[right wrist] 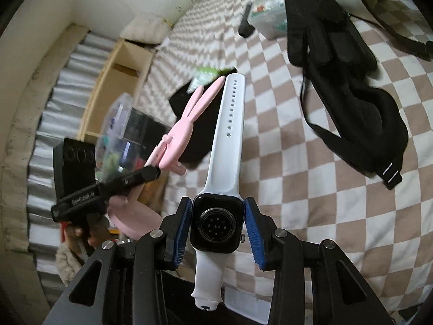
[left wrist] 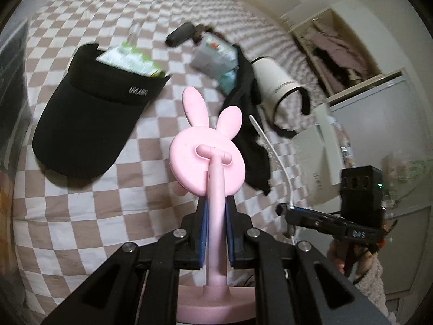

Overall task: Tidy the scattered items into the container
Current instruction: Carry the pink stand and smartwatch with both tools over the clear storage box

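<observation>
The left gripper (left wrist: 216, 233) is clamped on the stem of a pink rabbit-shaped stand (left wrist: 207, 159), its blue pads pressed against the stem on both sides, the round head and two ears sticking out ahead and the flat base hanging under the fingers. The right gripper (right wrist: 217, 233) grips a smartwatch (right wrist: 215, 226) by its black case, back side toward the camera; the blue pads press the two sides of the case, and the white strap runs forward past the fingertips and back under them.

Both loads hang above a bed with a brown-and-white checked cover (left wrist: 89, 211). In the left wrist view a black visor cap (left wrist: 89, 116) lies toward the left side of the bed, with a green-and-white packet (left wrist: 130, 61) at its back rim. Further in lie a dark tube-like thing (left wrist: 180, 36), blurred, and a pale packet (left wrist: 213, 57). A black glove (right wrist: 324, 27) and a black eye mask (right wrist: 362, 113) with its straps lie right of the watch strap, and a white cylindrical cup (left wrist: 273, 86) lies tipped on its side beyond them.

Off the bed's edge, in the right wrist view, stands a clear plastic box (right wrist: 127, 135) holding small coloured things, blurred, partly hidden behind the left gripper.
</observation>
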The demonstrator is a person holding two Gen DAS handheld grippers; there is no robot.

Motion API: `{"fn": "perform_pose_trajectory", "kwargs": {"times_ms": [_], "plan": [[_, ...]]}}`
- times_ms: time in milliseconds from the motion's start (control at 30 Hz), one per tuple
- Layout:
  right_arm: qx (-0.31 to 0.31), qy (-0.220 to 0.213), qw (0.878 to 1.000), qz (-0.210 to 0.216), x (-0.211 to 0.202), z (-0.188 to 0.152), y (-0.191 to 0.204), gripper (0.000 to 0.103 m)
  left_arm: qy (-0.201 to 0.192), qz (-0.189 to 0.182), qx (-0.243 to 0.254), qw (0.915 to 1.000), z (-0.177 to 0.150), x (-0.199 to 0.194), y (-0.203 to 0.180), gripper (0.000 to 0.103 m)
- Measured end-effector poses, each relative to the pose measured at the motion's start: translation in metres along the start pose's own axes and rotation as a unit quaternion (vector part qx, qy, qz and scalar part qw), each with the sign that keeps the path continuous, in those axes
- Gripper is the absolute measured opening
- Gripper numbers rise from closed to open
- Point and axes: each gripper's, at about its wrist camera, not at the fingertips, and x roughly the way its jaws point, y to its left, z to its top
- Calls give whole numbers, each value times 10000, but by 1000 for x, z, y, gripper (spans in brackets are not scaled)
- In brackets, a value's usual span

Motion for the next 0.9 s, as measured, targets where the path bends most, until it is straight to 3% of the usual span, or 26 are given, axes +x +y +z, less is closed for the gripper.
{"fn": "perform_pose_trajectory", "kwargs": {"times_ms": [367, 633, 900], "plan": [[73, -469, 9966, 670, -29, 1, 21, 40, -829, -609, 323, 9942, -11, -65, -18, 12], [-93, -621, 9934, 957, -26, -4, 52, 40, -1592, -660, 706, 9825, -25, -120, -26, 12], [-244, -535, 9888, 1370, -12, -4, 85, 40, -2069, -676, 631, 9740, -42, -166, -9, 12]]}}
